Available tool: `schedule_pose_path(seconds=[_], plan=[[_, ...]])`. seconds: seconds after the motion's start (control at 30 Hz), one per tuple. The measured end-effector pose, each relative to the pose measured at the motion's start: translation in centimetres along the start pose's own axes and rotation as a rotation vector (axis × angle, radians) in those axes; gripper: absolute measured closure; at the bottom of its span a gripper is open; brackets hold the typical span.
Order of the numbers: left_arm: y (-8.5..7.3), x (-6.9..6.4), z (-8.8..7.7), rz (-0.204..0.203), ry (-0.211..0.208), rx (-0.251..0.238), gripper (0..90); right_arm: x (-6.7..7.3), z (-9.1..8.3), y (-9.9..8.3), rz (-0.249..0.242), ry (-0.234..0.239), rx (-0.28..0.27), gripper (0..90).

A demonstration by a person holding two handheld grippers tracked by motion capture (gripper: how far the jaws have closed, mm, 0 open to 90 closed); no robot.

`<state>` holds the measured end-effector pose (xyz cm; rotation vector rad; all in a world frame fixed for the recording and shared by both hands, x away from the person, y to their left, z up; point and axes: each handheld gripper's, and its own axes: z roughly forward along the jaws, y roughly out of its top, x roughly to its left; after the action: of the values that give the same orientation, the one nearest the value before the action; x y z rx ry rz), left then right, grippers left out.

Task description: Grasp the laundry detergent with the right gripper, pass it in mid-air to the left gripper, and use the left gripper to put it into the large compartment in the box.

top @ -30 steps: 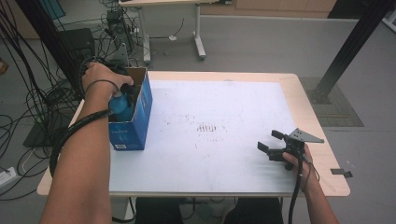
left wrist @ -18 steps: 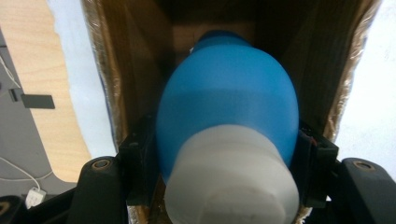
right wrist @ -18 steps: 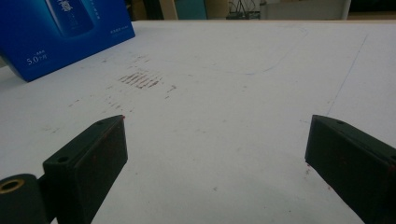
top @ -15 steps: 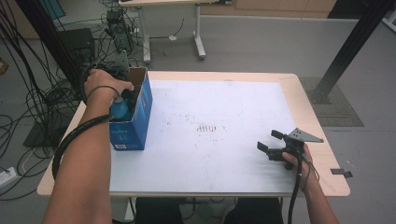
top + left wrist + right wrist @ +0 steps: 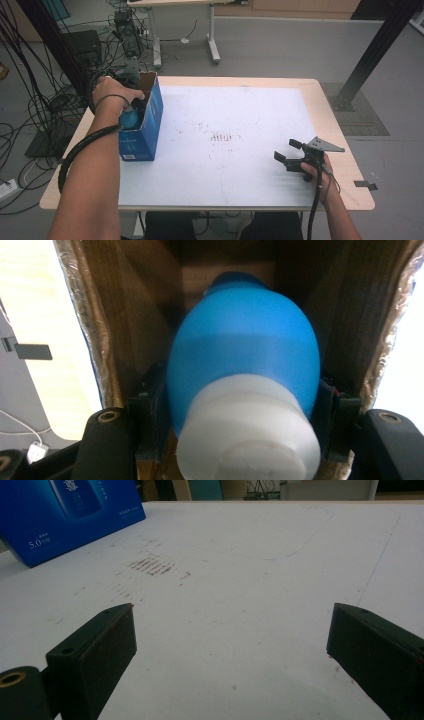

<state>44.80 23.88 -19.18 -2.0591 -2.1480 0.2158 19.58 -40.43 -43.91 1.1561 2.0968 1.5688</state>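
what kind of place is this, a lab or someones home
Most likely a lab or recording workshop: bundles of black cables trail over a grey floor, a white-topped work table bears a blue box, and a hand-held gripper rests on it.

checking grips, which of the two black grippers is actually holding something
The left gripper, inside the open blue cardboard box: its jaws clamp a blue egg-shaped object with a white end. The right gripper rests open on the white table, jaws apart around nothing.
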Motion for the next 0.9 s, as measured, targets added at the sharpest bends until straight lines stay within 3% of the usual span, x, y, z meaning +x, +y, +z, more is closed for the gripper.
schedule_pose_path(seconds=[0.9], plan=[[-0.07,0.34,0.06,-0.007,-0.01,-0.005,37.3,-0.14,0.1,-0.09,0.008,0.0,0.003,5.5]])
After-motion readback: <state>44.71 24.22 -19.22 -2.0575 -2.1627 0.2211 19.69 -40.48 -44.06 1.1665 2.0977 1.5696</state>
